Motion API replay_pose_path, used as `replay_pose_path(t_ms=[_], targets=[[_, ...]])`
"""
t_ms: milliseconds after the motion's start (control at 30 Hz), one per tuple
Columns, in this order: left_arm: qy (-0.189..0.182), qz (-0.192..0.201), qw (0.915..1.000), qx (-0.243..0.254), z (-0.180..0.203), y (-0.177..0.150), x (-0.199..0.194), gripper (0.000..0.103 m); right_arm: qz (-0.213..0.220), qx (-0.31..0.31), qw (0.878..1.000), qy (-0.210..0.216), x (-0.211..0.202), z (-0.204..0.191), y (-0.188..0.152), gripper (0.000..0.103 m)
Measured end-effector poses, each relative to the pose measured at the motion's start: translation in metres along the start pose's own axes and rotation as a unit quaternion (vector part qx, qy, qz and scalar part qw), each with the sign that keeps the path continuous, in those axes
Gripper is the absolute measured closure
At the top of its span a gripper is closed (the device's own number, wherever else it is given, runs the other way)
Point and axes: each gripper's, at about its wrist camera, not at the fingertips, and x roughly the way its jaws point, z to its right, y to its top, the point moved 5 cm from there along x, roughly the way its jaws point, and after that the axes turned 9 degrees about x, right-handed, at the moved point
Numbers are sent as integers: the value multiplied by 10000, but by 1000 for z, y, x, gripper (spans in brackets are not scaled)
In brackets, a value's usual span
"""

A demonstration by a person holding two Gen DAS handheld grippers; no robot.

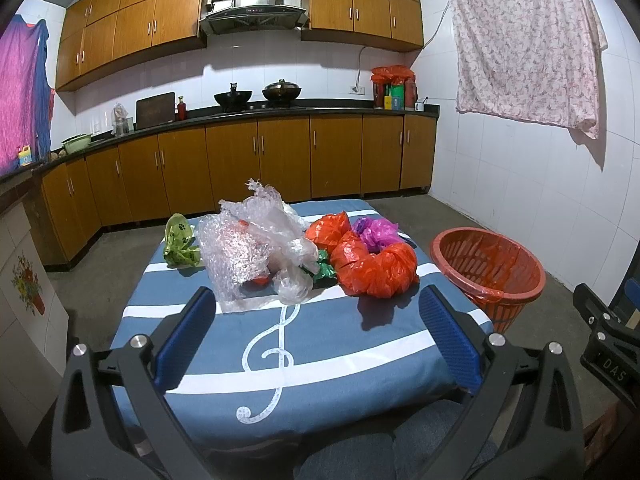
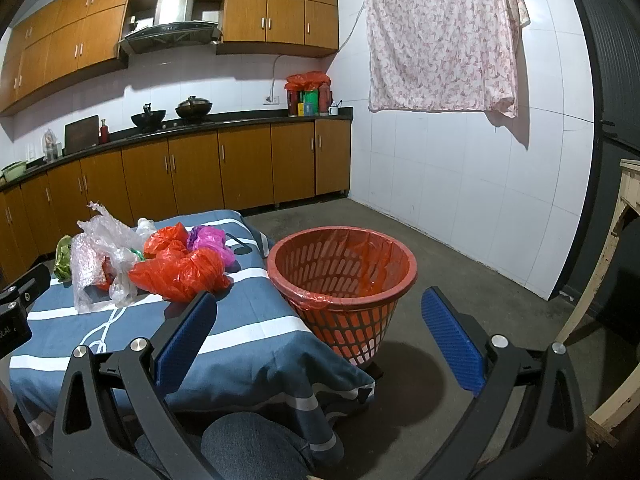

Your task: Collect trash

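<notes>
A pile of trash lies on the blue striped tablecloth: bubble wrap, a clear plastic bag, orange bags, a purple bag and a green printed bag. An orange slatted bin with an orange liner stands on the floor right of the table. My left gripper hangs open above the table's near half, short of the pile, holding nothing. My right gripper is open and empty, facing the bin, with the orange bags to its left.
Wooden kitchen cabinets and a dark counter with woks run along the back wall. A floral cloth hangs on the white tiled wall at right. A pale wooden frame stands at the far right. The person's denim knees sit below the table edge.
</notes>
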Motion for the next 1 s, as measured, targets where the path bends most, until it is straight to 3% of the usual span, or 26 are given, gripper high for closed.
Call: replay_pose_path(t_ms=[1000], targets=[[-9,-23,10000,-9,0,0,0,4,-26,2,10000,-8,1,1,-2,2]])
